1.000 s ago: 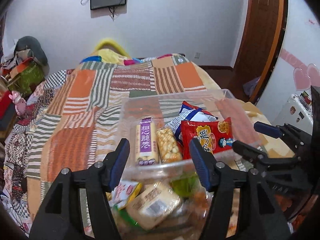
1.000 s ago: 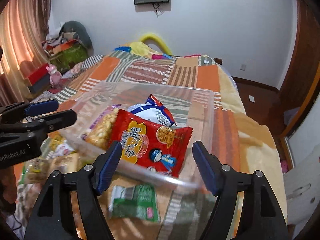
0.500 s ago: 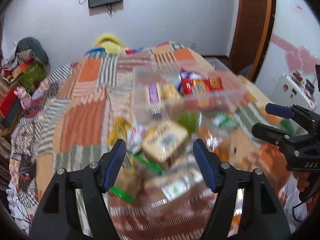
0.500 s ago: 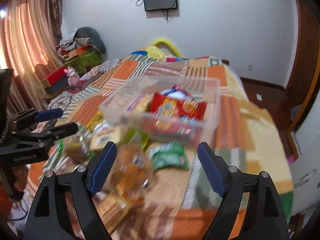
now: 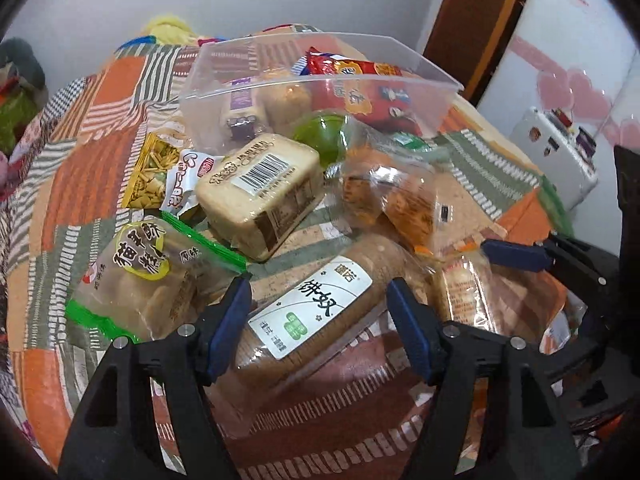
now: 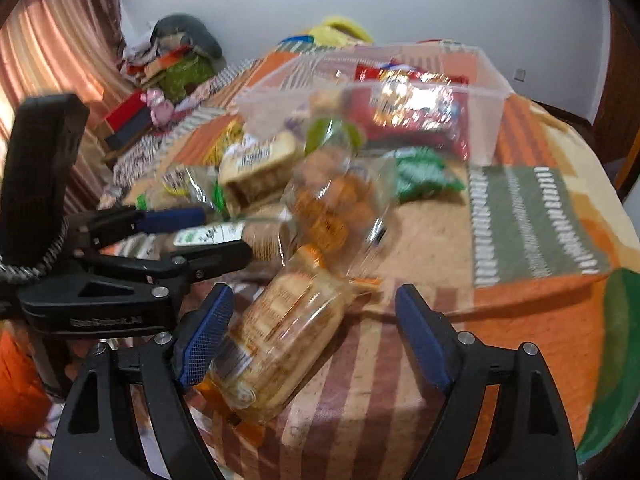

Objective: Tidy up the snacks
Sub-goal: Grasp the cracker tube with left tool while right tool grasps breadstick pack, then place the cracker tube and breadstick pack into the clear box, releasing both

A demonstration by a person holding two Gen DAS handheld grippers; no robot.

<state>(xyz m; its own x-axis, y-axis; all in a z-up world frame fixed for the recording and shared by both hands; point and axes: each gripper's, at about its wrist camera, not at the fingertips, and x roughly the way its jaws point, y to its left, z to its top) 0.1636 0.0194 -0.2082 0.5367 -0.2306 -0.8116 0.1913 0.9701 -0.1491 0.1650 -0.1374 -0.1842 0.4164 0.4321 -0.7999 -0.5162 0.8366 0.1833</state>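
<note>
Clear plastic bin [image 5: 420, 92] holds 2 red packets, while 2 tools, left [image 5: 318, 320] and right [image 6: 310, 336], gape apart.

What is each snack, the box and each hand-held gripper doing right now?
Clear plastic box: lidless, holding snacks.
Red crinkly snack bag: inside the box.
Long brown cracker sleeve with white label: lying flat, ungripped.
Left hand-held gripper: open around the sleeve.
Right hand-held gripper: open over a clear biscuit pack.

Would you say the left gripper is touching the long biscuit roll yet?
Cannot tell: in the left wrist view the left gripper straddles the biscuit roll, but no pad contact or gap shows plainly.
</note>
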